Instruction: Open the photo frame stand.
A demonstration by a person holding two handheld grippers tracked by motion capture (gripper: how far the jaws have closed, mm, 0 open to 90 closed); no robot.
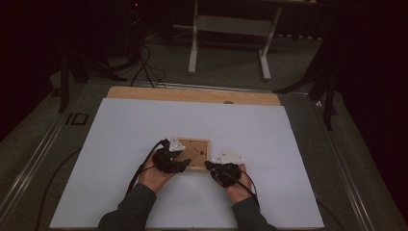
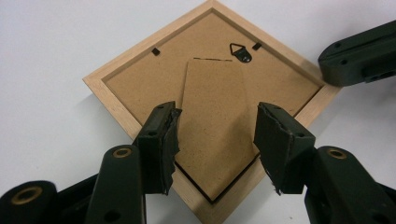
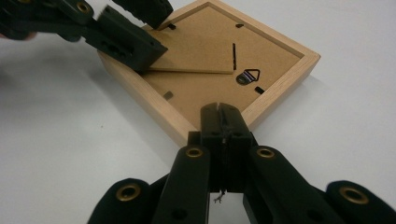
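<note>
Left gripper (image 2: 215, 140), jaws spread, hovers over the frame (image 2: 140, 79); right gripper (image 3: 223, 122), jaws pressed together, touches its corner.

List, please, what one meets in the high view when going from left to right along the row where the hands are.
Left hand → left gripper → wooden picture frame, lying face down → right gripper → right hand. All of them are over the white sheet on the table.
</note>
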